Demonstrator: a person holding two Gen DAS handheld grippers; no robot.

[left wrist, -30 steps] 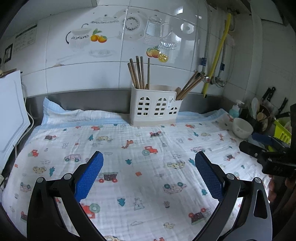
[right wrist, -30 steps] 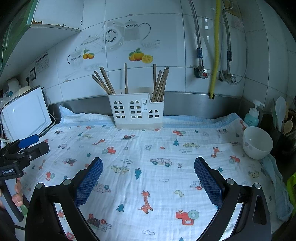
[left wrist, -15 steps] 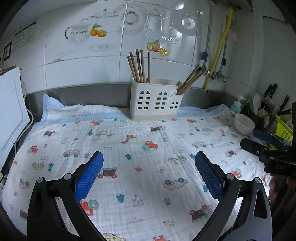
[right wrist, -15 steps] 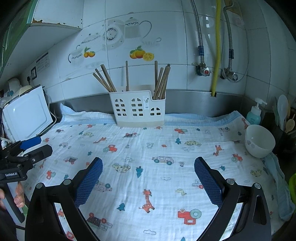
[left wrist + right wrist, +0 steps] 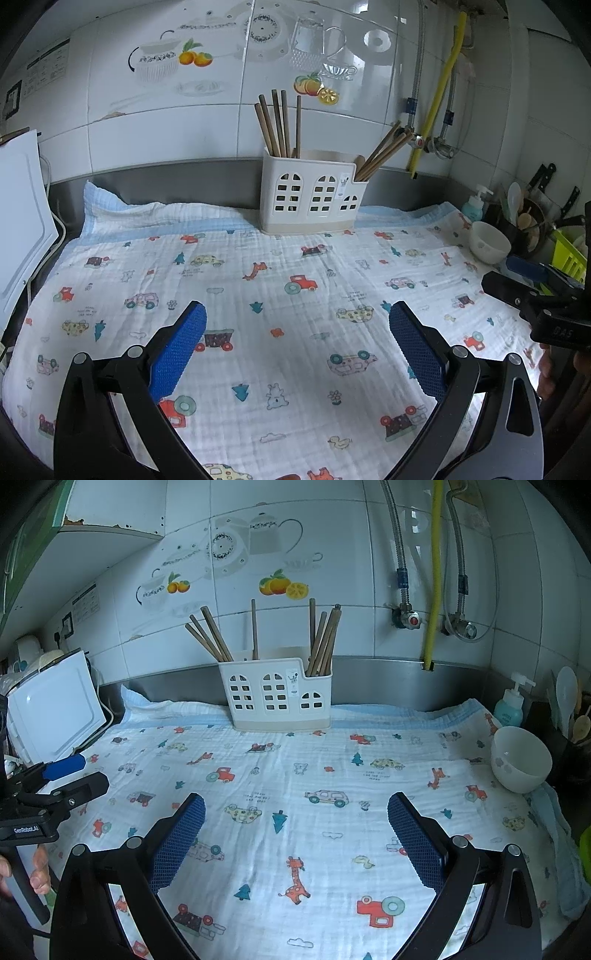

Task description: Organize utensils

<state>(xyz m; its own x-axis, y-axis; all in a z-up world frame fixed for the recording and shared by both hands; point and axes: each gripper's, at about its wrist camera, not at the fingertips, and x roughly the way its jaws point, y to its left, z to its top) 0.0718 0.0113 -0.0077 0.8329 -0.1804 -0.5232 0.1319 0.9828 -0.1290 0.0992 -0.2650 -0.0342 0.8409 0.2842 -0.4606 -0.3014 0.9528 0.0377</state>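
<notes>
A white slotted utensil holder (image 5: 310, 194) stands at the back of the counter against the steel backsplash; it also shows in the right wrist view (image 5: 277, 694). Brown chopsticks (image 5: 279, 125) stand in its left part and more chopsticks (image 5: 384, 151) lean in its right part. My left gripper (image 5: 295, 347) is open and empty above the printed cloth (image 5: 258, 295). My right gripper (image 5: 295, 827) is open and empty above the same cloth (image 5: 332, 775). Each gripper shows at the edge of the other's view, the right gripper (image 5: 532, 288) and the left gripper (image 5: 55, 786).
A white bowl (image 5: 521, 758) sits at the cloth's right edge, next to a soap bottle (image 5: 511, 701) and a dark pot of spoons (image 5: 524, 221). A white board (image 5: 55, 709) leans at the left. Pipes and valves (image 5: 432, 572) run down the tiled wall.
Both grippers have drawn back and risen a little, so the holder looks slightly farther and lower in the views. Both stay open and empty.
</notes>
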